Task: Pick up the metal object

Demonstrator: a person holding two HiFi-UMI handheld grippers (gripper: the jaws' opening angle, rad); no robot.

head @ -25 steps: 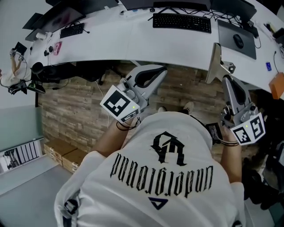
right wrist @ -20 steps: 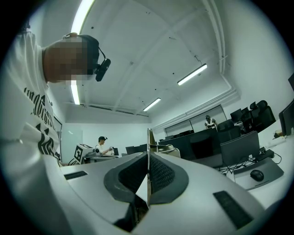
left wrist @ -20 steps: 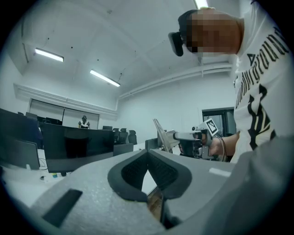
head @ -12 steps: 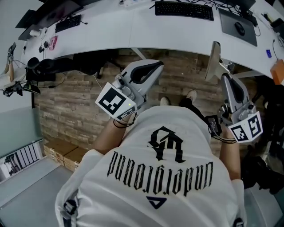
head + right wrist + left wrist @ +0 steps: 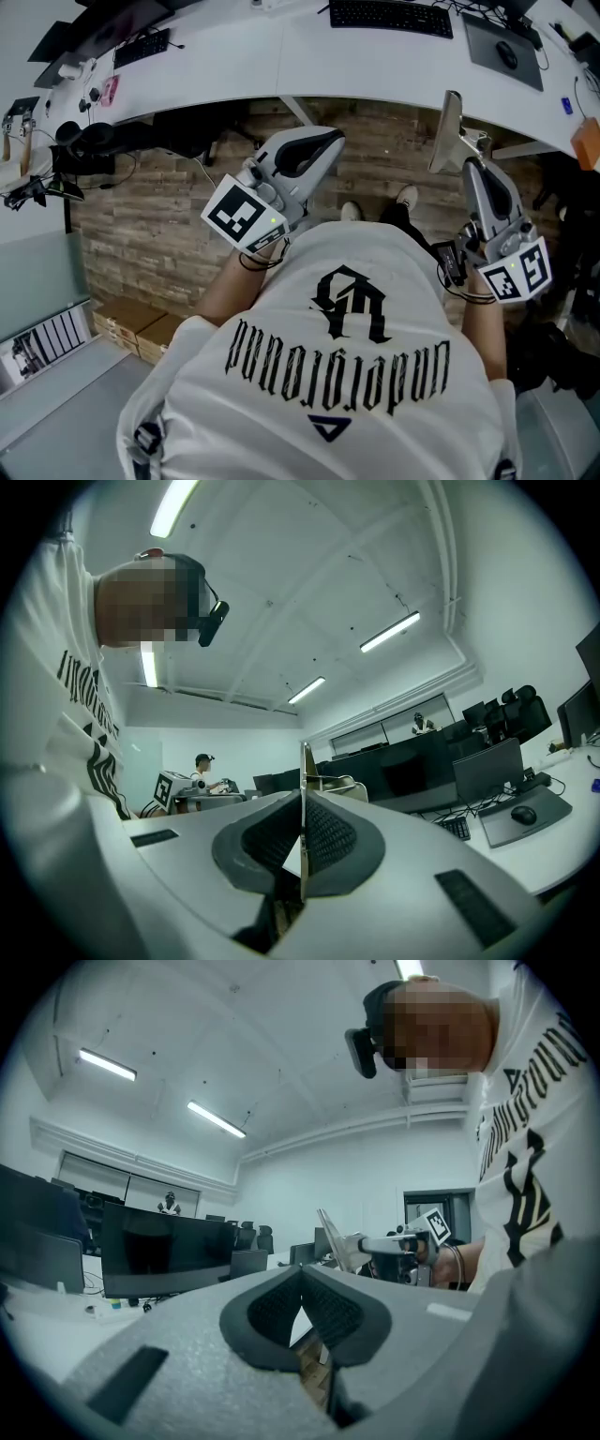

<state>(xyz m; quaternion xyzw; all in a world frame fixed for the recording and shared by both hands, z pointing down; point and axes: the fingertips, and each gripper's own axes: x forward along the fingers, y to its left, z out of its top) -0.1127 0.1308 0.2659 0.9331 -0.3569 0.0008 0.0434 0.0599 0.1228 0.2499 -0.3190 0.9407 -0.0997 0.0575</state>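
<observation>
The metal object [image 5: 451, 132] is a flat silver plate with a small bracket at its base. It stands upright in the air in front of the white desk, with my right gripper [image 5: 472, 167] shut on its lower edge. In the right gripper view the plate [image 5: 305, 772] shows edge-on, clamped between the dark pads [image 5: 328, 836]. My left gripper [image 5: 327, 142] is held at chest height to the left, shut with nothing in it. In the left gripper view its pads [image 5: 272, 1312] meet at the tip, and the plate [image 5: 336, 1239] shows beyond them.
A curved white desk [image 5: 281, 70] runs across the top, with a black keyboard [image 5: 389, 16], a mouse [image 5: 506, 54] on a grey mat and a second keyboard [image 5: 142, 47]. Below is brick-patterned floor [image 5: 150, 234] with cardboard boxes [image 5: 131, 323] at the left. The person's white shirt fills the foreground.
The desk has slid up and away in the head view. Both grippers sit slightly lower and nearer the body. The right gripper still holds the plate; the left stays shut.
</observation>
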